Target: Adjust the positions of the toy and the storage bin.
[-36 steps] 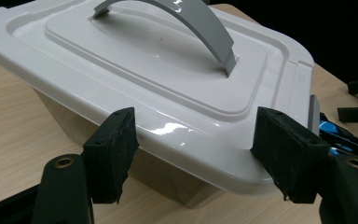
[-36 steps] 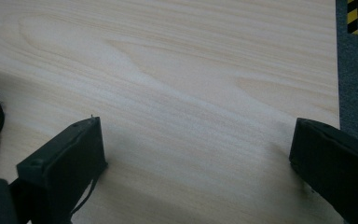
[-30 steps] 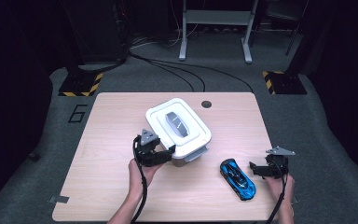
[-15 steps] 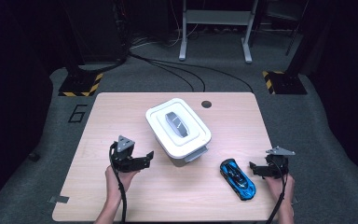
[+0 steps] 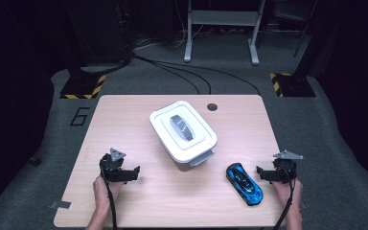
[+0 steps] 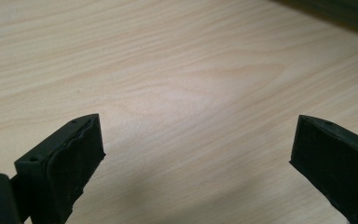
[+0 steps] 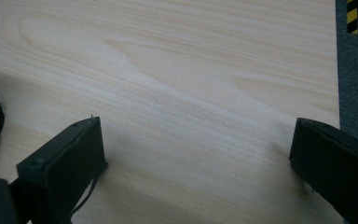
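Lidded white bin (image 5: pixel 183 134): rigid, light plastic.
Grasp by grey lid handle (image 5: pixel 181 127). Left gripper (image 5: pixel 124 173) jaws just opened wide, empty; right gripper (image 5: pixel 267 173) wide, empty.

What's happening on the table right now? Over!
Left gripper open, empty, jaws just opened. Right gripper open beside blue toy car. White box lidded. Nothing in the way.

Left gripper (image 5: pixel 133 173): withdrawn from the white lidded container (image 5: pixel 184 134) to the counter's (image 5: pixel 124 115) near-left area, jaws just opened, nothing between them.
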Tool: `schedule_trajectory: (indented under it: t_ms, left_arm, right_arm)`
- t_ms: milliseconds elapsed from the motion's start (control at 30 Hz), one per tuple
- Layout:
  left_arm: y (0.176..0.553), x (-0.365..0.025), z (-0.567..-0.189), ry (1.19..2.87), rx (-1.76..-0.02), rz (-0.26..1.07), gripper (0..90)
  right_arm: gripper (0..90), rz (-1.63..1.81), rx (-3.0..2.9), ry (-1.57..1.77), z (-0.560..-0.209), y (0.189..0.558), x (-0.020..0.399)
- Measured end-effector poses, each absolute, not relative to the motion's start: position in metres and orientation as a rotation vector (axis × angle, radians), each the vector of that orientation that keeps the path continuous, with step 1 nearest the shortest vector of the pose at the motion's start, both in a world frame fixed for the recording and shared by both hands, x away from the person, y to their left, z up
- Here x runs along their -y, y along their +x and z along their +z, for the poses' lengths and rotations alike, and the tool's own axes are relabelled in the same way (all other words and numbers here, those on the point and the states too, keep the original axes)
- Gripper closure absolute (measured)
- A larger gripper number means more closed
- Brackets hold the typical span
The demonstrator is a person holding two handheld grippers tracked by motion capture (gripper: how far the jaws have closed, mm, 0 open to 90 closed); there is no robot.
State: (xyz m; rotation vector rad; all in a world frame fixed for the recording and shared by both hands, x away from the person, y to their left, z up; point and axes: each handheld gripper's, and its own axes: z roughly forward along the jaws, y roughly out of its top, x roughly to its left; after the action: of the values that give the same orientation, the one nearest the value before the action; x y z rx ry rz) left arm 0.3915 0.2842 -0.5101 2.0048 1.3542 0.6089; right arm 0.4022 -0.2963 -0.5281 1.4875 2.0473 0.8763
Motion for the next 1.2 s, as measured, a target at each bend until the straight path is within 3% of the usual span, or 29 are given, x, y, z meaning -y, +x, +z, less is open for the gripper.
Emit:
schedule_trajectory:
  t_ms: [233, 700, 1200]
  left_arm:
    - [0.399, -0.297, -0.529, 2.011, -1.363, 0.563, 1.2]
    - [0.397, -0.303, -0.530, 2.033, -1.306, 0.542, 0.3]
    - [0.398, -0.302, -0.532, 2.019, -1.296, 0.561, 0.2]
  right_arm:
    - [2.3, 0.876, -2.048, 1.489, -0.528, 0.402, 0.296]
    - [2.5, 0.875, -2.063, 1.509, -0.525, 0.403, 0.298]
    - [3.4, 0.892, -2.094, 1.413, -0.485, 0.408, 0.271]
